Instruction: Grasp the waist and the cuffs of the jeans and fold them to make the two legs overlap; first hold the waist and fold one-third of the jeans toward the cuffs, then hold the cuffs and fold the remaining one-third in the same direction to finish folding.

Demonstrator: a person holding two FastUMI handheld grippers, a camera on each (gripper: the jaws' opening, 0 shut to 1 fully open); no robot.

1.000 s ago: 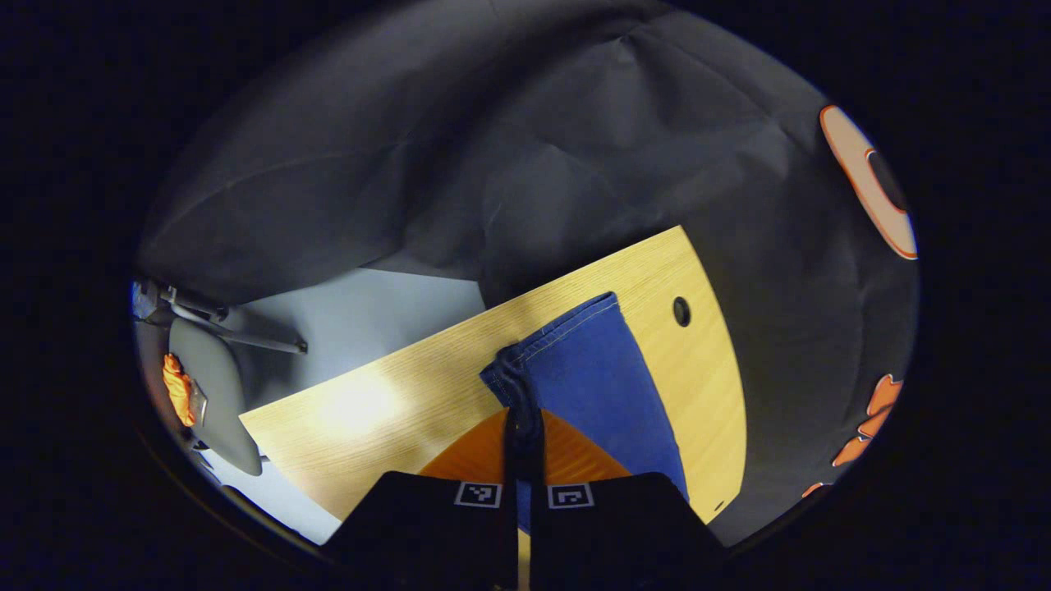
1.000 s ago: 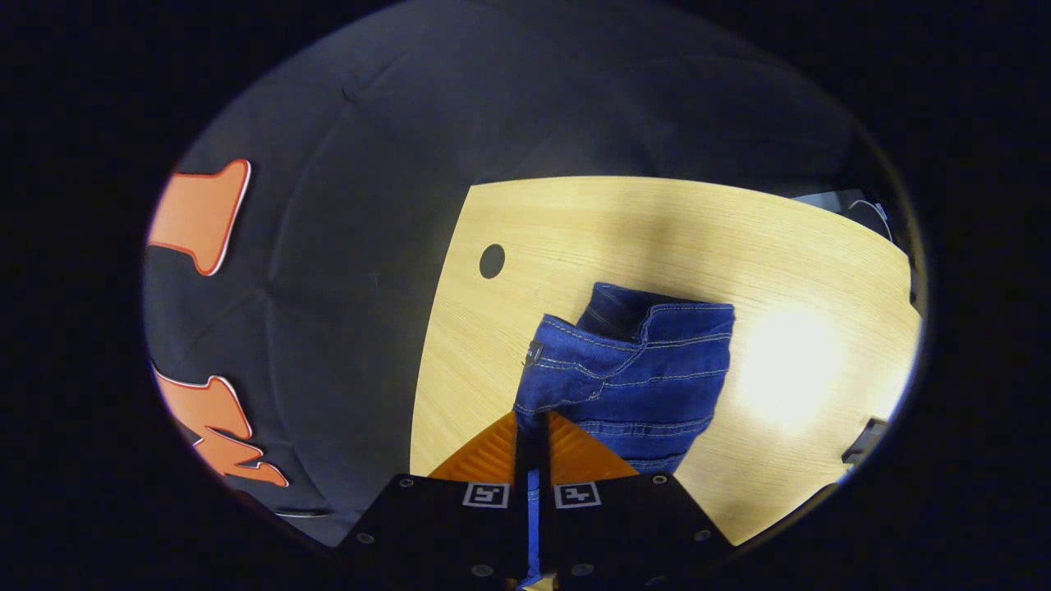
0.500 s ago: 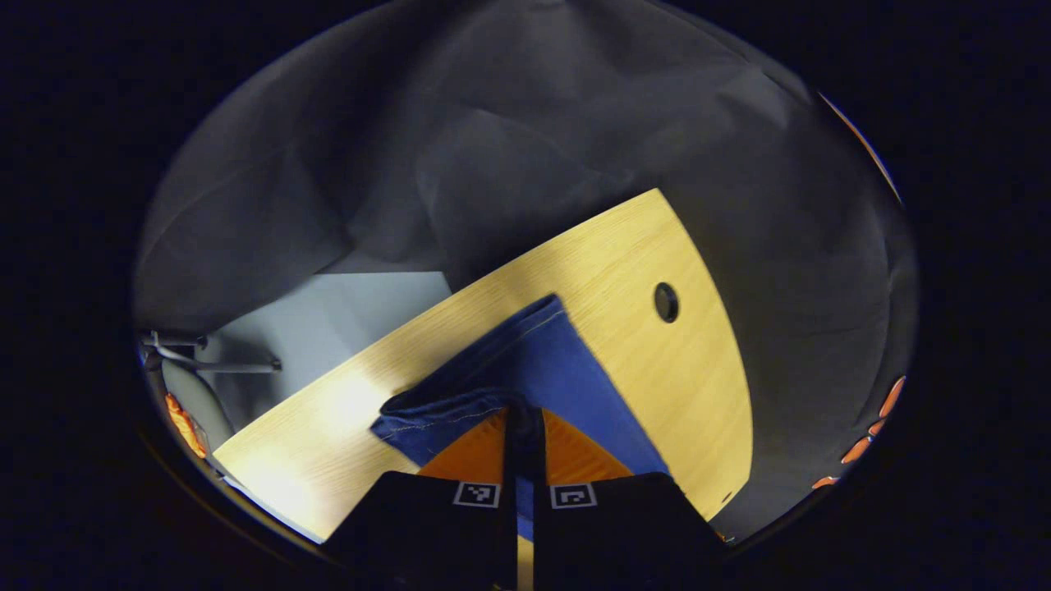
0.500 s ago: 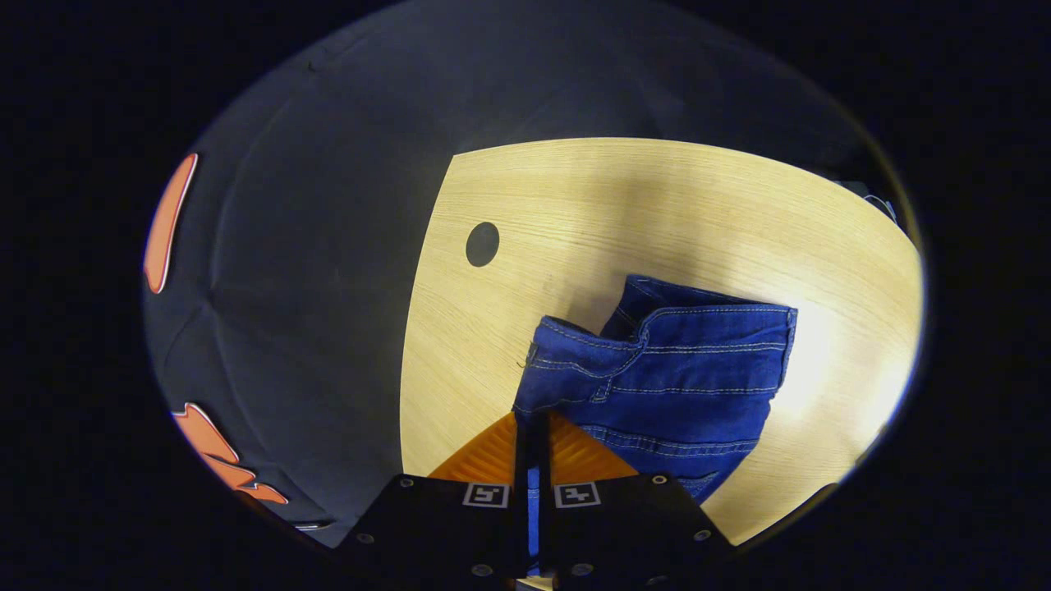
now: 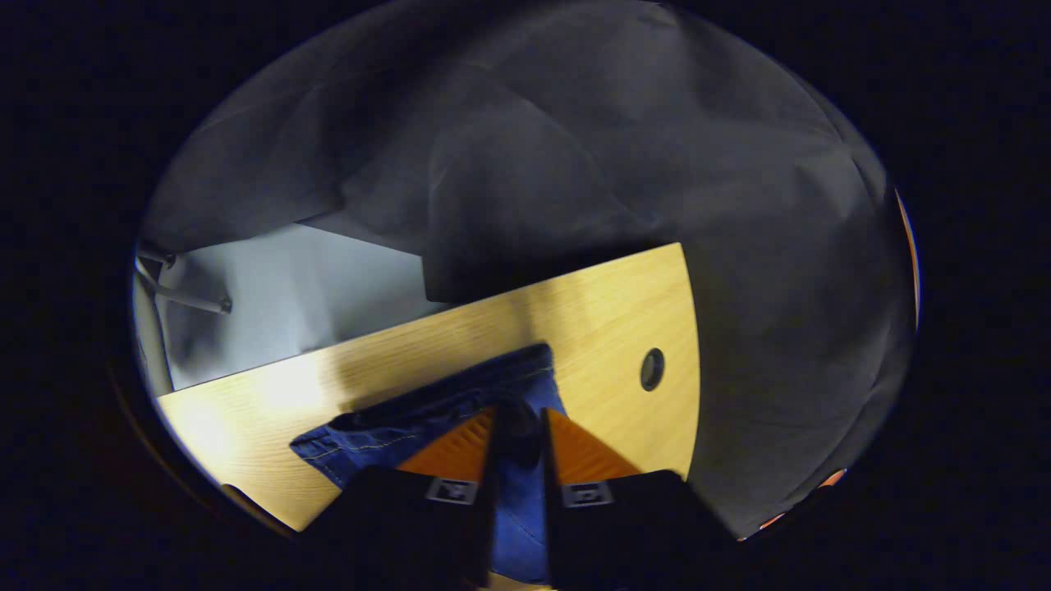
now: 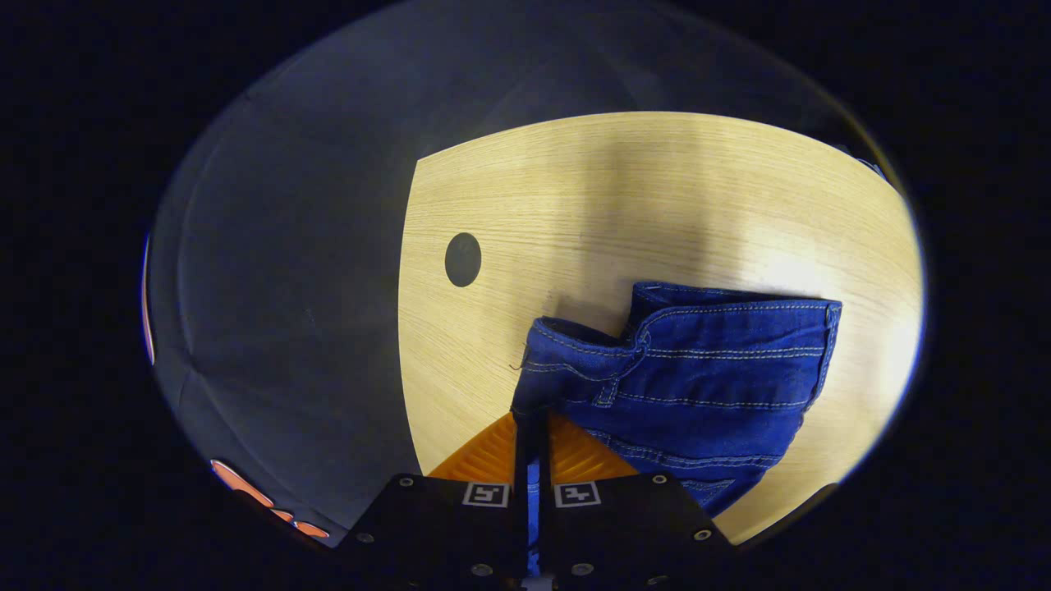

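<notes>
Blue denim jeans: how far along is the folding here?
Early stage. The blue denim jeans lie on the wooden table. The right gripper pinches the waistband; the left gripper has its fingers parted over the other end. Both one-third folds look left to do.

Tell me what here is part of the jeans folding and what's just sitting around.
Part of the job:
jeans
left gripper, jaws slightly parted
right gripper, shut on the jeans
table, bearing the jeans

Just there:
hole in the table
grey floor beyond the table
</notes>
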